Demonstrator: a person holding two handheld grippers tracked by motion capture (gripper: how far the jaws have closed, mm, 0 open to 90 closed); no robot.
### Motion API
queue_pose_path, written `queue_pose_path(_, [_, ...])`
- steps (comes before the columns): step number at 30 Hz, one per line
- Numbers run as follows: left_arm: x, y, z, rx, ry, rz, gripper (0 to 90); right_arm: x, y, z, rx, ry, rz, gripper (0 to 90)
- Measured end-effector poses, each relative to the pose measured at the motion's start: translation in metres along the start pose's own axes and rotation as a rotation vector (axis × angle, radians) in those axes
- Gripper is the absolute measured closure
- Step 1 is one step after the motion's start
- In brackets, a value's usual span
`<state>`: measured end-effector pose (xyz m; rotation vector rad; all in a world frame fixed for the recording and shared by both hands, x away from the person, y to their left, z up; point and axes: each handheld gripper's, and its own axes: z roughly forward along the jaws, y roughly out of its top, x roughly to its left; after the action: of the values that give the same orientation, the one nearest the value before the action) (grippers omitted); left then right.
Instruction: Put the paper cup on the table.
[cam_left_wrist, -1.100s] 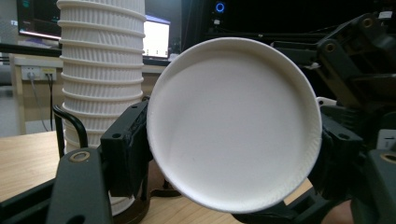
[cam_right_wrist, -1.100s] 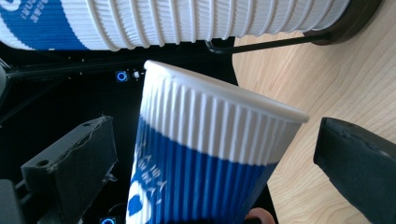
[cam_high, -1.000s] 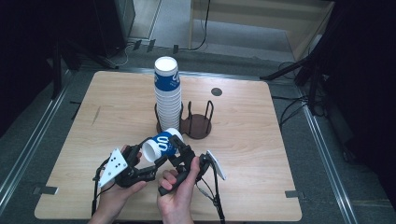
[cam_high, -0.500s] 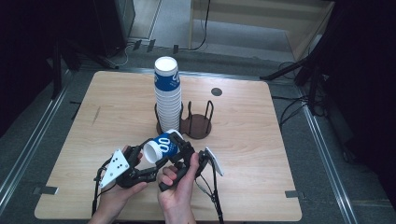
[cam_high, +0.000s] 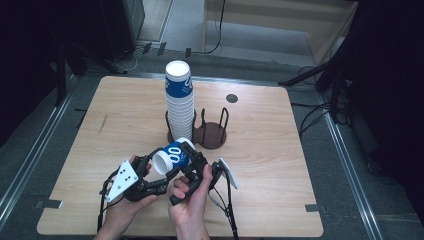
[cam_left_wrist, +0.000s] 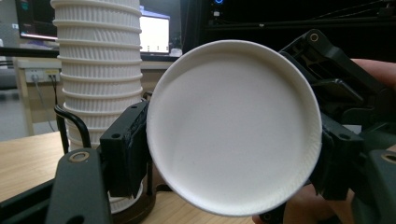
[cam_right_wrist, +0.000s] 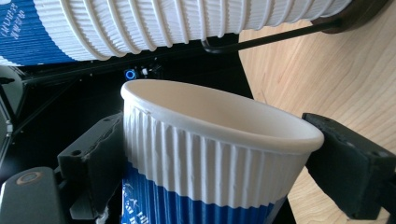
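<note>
Near the table's (cam_high: 280, 200) front edge, one loose cup (cam_high: 170, 157) lies tipped between both grippers. The left gripper (cam_left_wrist: 224, 168) clamps its base; that view shows the white bottom. The right gripper (cam_right_wrist: 210, 172) has just been closing around its ribbed rim. One cup stack (cam_high: 179, 100) fills one of two holders (cam_high: 212, 132).

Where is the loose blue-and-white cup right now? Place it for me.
In the high view the cup lies tilted between both grippers near the table's front edge, left of centre, just in front of the cup stack in its dark holder.
</note>
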<state>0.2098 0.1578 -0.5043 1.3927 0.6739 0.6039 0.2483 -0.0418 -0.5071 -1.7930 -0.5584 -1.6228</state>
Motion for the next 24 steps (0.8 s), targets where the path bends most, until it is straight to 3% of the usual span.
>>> queue_pose_path(7, [0.002,0.003,-0.003,0.034,0.005,-0.003,25.7,-0.003,-0.001,0.002,0.004,-0.001,-0.006,12.6])
queue_pose_path(10, [0.004,0.003,-0.004,0.015,-0.006,-0.064,25.8,-0.002,0.000,0.001,-0.003,0.006,-0.012,13.1])
queue_pose_path(14, [0.006,0.005,-0.006,0.002,-0.005,-0.073,21.7,0.001,0.005,-0.002,-0.030,0.019,-0.034,13.3])
queue_pose_path(18, [0.007,0.007,-0.007,0.032,-0.018,-0.099,20.0,0.003,0.009,-0.003,-0.061,0.032,-0.046,13.3])
queue_pose_path(20, [0.006,0.008,-0.008,0.039,-0.010,-0.094,18.6,0.004,0.010,-0.004,-0.067,0.025,-0.056,13.5])
queue_pose_path(24, [0.005,0.012,-0.012,0.068,-0.011,-0.136,14.1,0.003,0.013,-0.004,-0.088,0.019,-0.088,14.1])
